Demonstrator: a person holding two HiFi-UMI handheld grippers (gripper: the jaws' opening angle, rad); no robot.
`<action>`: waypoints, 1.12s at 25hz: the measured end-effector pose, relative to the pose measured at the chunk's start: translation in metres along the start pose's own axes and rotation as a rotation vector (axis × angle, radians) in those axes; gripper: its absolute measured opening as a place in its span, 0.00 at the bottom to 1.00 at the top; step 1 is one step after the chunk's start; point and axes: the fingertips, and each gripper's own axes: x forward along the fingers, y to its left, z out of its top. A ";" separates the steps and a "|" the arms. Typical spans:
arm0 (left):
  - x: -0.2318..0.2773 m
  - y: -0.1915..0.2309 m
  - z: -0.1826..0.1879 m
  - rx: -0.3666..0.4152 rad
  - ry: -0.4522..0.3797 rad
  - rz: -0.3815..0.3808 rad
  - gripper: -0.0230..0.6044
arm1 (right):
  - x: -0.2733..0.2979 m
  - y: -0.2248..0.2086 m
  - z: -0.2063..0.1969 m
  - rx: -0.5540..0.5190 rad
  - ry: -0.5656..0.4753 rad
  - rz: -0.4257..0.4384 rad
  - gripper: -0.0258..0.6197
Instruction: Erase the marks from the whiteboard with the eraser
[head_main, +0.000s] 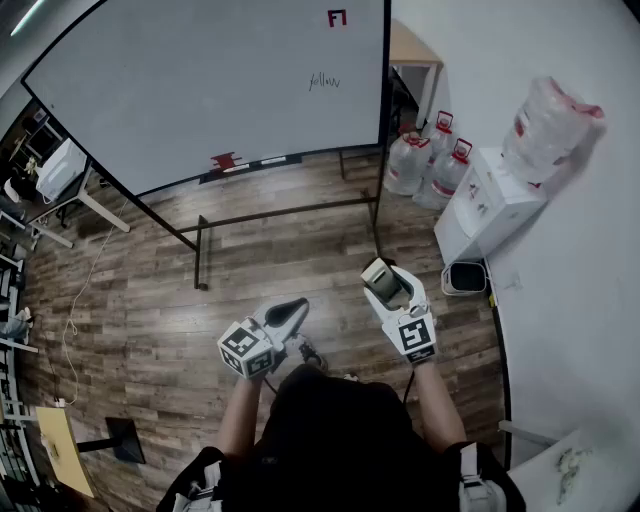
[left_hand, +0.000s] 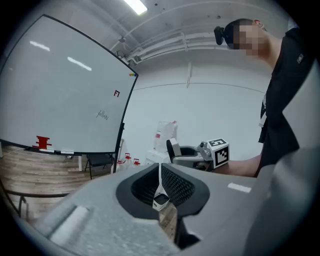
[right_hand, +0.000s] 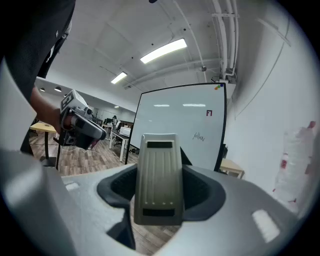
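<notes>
The whiteboard (head_main: 200, 85) stands ahead on a black frame, with a small handwritten mark (head_main: 325, 82) near its right edge and a red tag (head_main: 337, 18) above that. The mark (right_hand: 199, 136) also shows in the right gripper view, and the mark (left_hand: 102, 115) in the left gripper view. My right gripper (head_main: 382, 280) is shut on a grey-beige eraser (right_hand: 159, 177), held upright between the jaws, well short of the board. My left gripper (head_main: 292, 314) hangs lower and to the left, shut with nothing in it. The eraser (left_hand: 173, 149) is seen edge-on in the left gripper view.
A red object (head_main: 224, 161) and a marker lie on the board's tray. Water bottles (head_main: 425, 162), a dispenser (head_main: 495, 195) and a small bin (head_main: 465, 277) stand along the right wall. The stand's legs (head_main: 200, 250) cross the wooden floor; desks (head_main: 60, 180) are at the left.
</notes>
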 end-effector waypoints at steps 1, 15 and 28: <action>0.000 0.000 0.000 -0.001 -0.001 -0.003 0.07 | 0.000 0.001 -0.001 0.001 0.002 0.000 0.44; 0.016 0.025 -0.008 -0.034 0.016 -0.032 0.07 | 0.025 -0.009 -0.013 -0.002 0.046 -0.005 0.44; 0.071 0.117 0.018 -0.039 0.028 -0.124 0.07 | 0.101 -0.061 -0.004 0.032 0.072 -0.088 0.44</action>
